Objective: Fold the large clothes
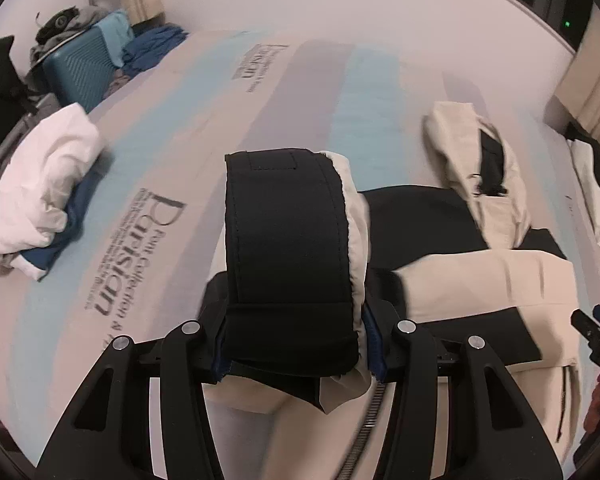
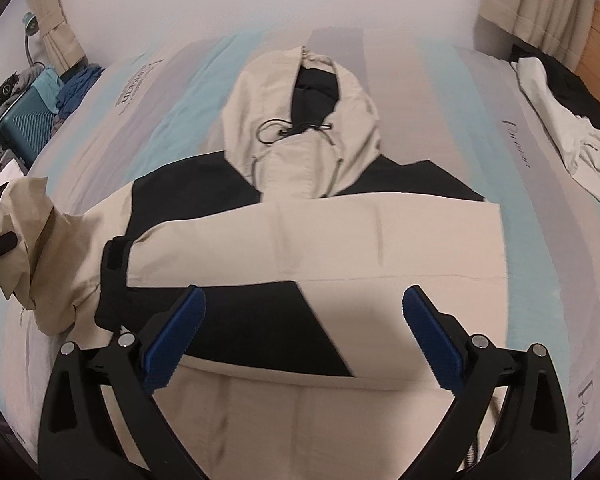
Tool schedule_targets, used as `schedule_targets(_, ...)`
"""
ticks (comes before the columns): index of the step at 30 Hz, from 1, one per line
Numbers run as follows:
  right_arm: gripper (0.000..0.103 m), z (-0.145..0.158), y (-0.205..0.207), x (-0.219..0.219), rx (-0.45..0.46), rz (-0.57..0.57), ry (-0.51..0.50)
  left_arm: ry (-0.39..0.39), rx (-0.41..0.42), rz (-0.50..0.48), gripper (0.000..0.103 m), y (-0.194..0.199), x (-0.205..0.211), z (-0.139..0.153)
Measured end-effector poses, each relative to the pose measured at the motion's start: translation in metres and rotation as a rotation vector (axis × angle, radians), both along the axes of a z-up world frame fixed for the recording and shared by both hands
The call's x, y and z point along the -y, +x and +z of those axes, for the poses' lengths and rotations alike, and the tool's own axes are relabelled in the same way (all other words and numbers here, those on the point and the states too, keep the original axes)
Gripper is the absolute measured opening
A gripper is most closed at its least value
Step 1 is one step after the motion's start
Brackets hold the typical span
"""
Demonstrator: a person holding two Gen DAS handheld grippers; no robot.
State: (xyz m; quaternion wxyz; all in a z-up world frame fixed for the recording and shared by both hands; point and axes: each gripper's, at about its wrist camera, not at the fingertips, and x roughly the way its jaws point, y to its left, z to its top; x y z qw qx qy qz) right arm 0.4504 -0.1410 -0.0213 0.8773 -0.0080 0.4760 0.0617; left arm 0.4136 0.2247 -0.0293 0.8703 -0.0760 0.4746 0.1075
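"Parisian" printed on striped mattress [image 1: 148, 128]. Left gripper [image 1: 296, 344] pinching black cuff [image 1: 288, 240] of beige jacket [image 2: 340, 236]. Right gripper [image 2: 304, 332] spread above jacket, empty.

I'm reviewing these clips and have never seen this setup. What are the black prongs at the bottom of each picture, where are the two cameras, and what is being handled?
The prongs are two-finger grippers, one held in each of a person's hands; no robot arm is involved. Each picture comes from a fisheye camera on one gripper, looking along its fingers. In the left wrist view, the left gripper is closed on the black cuff of a jacket sleeve. In the right wrist view, the right gripper is open and empty above a beige and black hooded jacket spread on a striped bed sheet. A white garment pile and a teal suitcase sit farther off.
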Motion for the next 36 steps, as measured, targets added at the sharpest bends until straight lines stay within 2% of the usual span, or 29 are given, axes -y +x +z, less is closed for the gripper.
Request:
schedule_targets(11,0.095,0.006,0.001,0.075,0.004,-0.077,-0.001,-0.023,-0.014,-0.041,0.049,0.024,0.095,-0.002)
schedule_targets(20,0.095,0.0,0.009,0.137,-0.004,-0.159,0.033,-0.034,-0.043,-0.112,0.049,0.055,0.182,-0.019)
schedule_targets(26,0.095,-0.008,0.016,0.162,-0.017,-0.155,0.038,-0.022,-0.075,-0.163,0.049,0.07,0.231,-0.041)
schedule_targets(36,0.095,-0.021,0.022,0.197,-0.038,-0.142,0.034,-0.033,-0.071,-0.253,0.049,0.087,0.317,-0.054)
